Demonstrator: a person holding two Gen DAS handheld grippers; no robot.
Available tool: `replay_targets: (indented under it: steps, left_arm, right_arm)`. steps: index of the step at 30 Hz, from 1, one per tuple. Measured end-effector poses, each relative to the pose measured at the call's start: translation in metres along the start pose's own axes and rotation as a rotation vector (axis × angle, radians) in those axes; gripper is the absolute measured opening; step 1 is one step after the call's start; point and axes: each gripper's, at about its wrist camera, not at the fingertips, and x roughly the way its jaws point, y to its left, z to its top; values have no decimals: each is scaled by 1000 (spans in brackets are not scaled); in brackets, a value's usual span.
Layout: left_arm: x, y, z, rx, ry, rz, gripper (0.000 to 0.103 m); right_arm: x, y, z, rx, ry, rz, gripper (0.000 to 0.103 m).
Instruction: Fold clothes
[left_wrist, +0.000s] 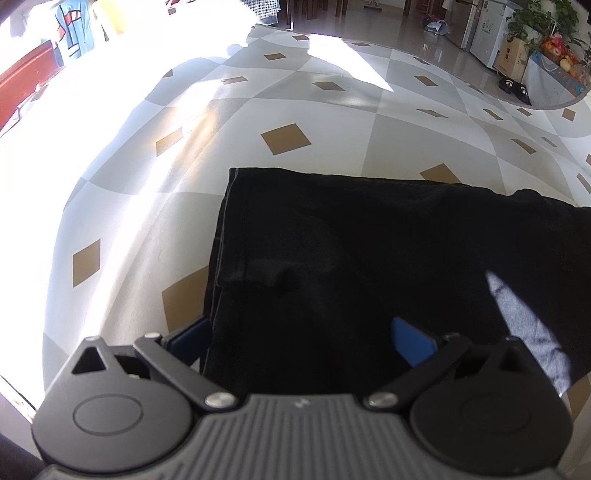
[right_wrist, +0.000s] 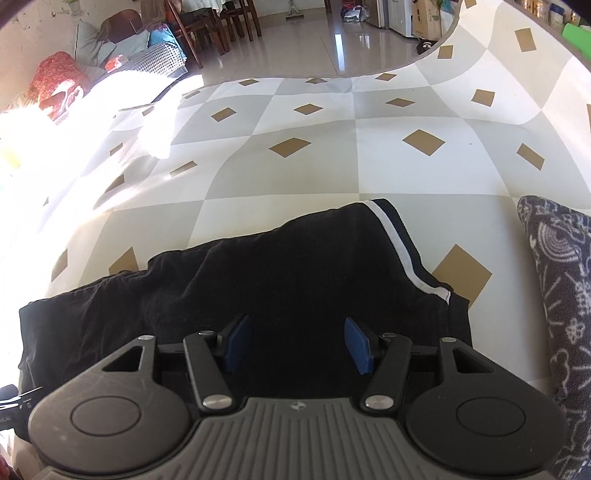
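Note:
A black garment (left_wrist: 369, 258) lies folded flat on the checkered table cover (left_wrist: 258, 110). In the right wrist view the same black garment (right_wrist: 277, 273) shows a white stripe (right_wrist: 399, 247) along its right end. My left gripper (left_wrist: 303, 339) is open, its blue pads spread wide over the garment's near left part, the left pad (left_wrist: 192, 336) just off the cloth edge. My right gripper (right_wrist: 295, 343) is open, low over the garment's near edge, holding nothing.
A dark blue patterned cloth (right_wrist: 561, 295) lies to the right of the garment. The table edge curves at the far side (right_wrist: 332, 75). Chairs (right_wrist: 221, 26) and piled clothes (right_wrist: 59, 81) stand beyond, with a tiled floor.

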Motion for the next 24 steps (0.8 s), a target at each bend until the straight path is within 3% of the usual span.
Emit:
replay_targets:
  steps: [8,24]
  left_arm:
    - [18,-1,7,4,8,20,103]
    - [33,-5,28,33,-4,21,103]
  right_arm:
    - [24,14,-3,-42,33,-26,55]
    - [35,33,-3,-69,3,-120,65]
